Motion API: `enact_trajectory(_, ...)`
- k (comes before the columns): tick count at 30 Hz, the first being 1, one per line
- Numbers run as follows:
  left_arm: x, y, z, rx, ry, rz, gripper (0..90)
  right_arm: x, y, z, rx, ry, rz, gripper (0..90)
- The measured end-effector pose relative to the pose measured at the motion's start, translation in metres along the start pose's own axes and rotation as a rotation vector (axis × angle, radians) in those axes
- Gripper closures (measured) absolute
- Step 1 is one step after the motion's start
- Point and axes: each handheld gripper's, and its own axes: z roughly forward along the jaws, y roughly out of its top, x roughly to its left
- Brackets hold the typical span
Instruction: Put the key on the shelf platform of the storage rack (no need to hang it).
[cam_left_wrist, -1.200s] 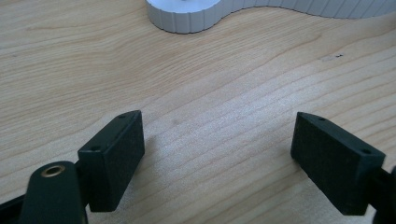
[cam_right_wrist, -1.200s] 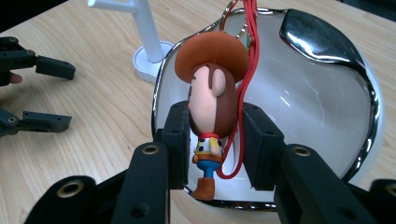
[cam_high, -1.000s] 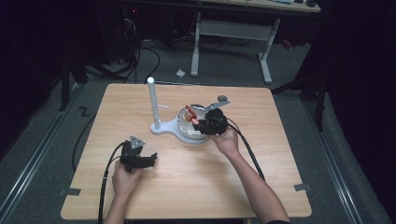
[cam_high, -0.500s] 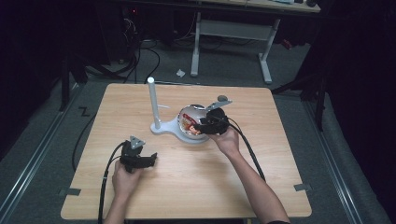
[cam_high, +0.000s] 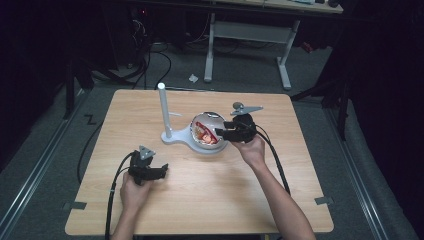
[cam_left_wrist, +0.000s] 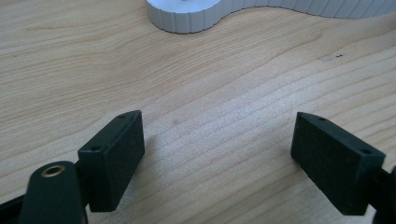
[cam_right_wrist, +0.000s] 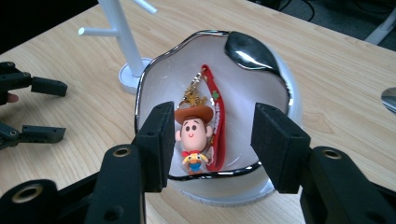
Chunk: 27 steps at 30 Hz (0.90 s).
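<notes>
In the white bowl at mid-table lies the cowboy keychain; the right gripper, jaws just opening, hovers released above it. Near-left, the left gripper gapes empty.

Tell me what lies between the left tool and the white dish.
Bare wooden table separates left tool from white dish, seen in the high view.
</notes>
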Motion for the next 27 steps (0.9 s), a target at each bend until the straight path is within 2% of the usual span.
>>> enact_trajectory(4,0.000,0.000,0.000,0.000,0.000,0.000,17.8,-0.004,-0.002,-0.005,-0.002,-0.006,0.016,50.4)
enact_trajectory(12,0.000,0.000,0.000,0.000,0.000,0.000,17.8,-0.006,-0.003,-0.017,-0.024,-0.026,0.006,48.0)
enact_trajectory(18,0.000,0.000,0.000,0.000,0.000,0.000,17.8,-0.010,-0.007,-0.023,-0.059,-0.028,0.030,47.3)
enact_trajectory(22,0.000,0.000,0.000,0.000,0.000,0.000,17.8,-0.014,-0.013,-0.028,-0.044,-0.039,0.045,47.3)
enact_trajectory(27,0.000,0.000,0.000,0.000,0.000,0.000,17.8,-0.019,-0.015,-0.038,-0.051,-0.052,0.053,47.3)
